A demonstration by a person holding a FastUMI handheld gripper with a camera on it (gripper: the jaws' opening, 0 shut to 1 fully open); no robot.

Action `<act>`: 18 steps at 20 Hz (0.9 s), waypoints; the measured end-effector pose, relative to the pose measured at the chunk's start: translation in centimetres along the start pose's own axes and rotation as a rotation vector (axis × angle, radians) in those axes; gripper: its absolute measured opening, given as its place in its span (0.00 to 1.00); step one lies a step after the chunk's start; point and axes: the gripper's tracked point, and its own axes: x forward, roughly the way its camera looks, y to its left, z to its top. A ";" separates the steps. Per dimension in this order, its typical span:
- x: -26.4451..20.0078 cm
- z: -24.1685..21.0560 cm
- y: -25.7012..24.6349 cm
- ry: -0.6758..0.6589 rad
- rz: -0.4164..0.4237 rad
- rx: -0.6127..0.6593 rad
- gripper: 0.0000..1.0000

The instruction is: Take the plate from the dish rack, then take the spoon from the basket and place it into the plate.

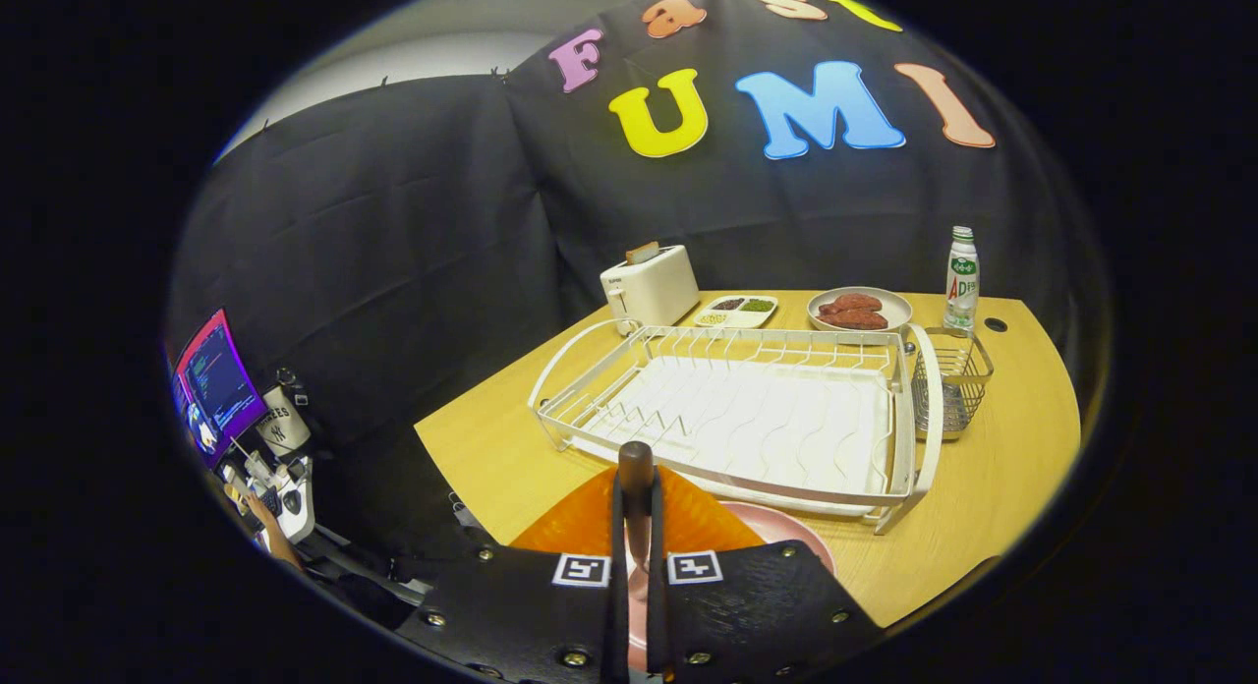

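Gripper view looks down along the gripper (636, 527), whose fingers stand narrow, pressed on a dark-handled spoon (635, 468) that rises upright between them. Below the fingers lies a round pink plate (786, 535), already out on the light wooden table (993, 487), resting partly on an orange mat (580, 522) just on the near side of the white wire dish rack (732, 409). Rack is empty; a small wire basket (948, 379) hangs at its right end. Beyond the rack stand a white toaster (651, 283), a divided white dish (735, 312), a bowl of reddish food (858, 309) and a plastic bottle (961, 276). Risk as I judge it: the grip is thin and high on the handle, so the spoon could swing or slip, and letting go too early could bounce it off the plate's rim onto the mat
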 end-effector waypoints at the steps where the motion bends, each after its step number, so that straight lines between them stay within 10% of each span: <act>1: -0.2 -0.5 0.1 0.002 -0.001 -0.005 0.07; 18: -4.2 4.3 -2.4 -0.137 -0.057 -0.007 0.22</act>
